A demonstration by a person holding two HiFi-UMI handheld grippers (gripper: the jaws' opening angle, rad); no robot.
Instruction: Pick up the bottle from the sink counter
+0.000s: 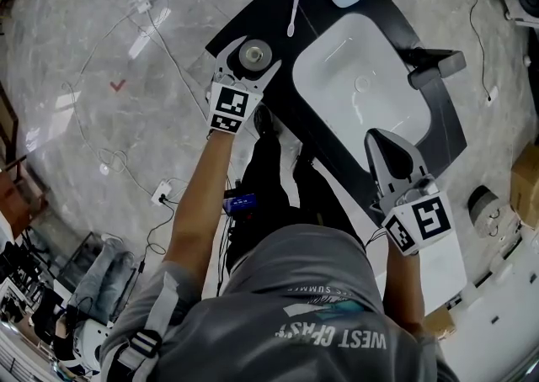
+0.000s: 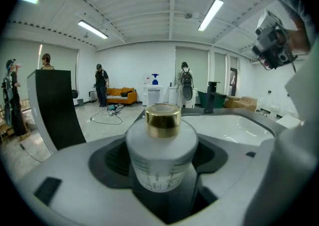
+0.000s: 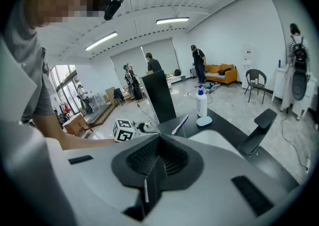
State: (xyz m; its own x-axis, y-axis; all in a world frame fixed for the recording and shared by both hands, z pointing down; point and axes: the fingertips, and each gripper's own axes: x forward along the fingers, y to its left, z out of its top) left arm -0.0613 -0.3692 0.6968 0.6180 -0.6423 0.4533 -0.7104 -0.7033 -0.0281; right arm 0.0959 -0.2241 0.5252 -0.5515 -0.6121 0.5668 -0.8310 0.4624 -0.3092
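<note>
Left hand-held gripper (image 1: 251,59) pinching bottle (image 2: 162,155) at counter (image 1: 269,10) corner, right hand-held gripper (image 1: 383,143) pressed together

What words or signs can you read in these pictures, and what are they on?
"WEST", then a word like "COAST", partly creased: on the person's grey shirt, seen upside down.
Small line above it: too small to read.
Label on the frosted white bottle with a gold cap: blurred, unreadable.
Red tick mark: on the grey marble floor.
</note>
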